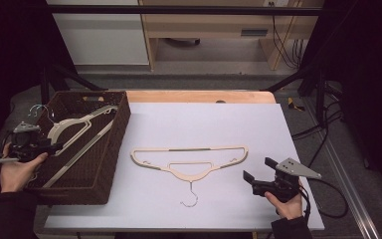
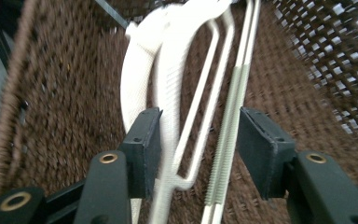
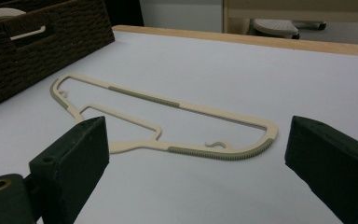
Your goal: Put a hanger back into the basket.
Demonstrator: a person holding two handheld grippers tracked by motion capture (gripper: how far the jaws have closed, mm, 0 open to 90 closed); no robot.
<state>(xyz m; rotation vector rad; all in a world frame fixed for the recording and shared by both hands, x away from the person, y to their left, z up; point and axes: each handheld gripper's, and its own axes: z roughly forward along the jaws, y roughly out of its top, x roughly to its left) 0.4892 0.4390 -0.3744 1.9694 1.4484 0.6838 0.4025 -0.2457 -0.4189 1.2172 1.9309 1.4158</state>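
Hanger [image 1: 191, 162] on white tabletop [image 1: 258, 124]

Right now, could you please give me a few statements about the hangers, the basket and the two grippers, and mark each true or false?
1. A cream hanger lies flat on the white table. True.
2. The right gripper is clamped on that hanger. False: its jaws are open, short of it.
3. The woven basket holds a hanger. True.
4. The left gripper is shut. False: its jaws stand open around hanger bars.
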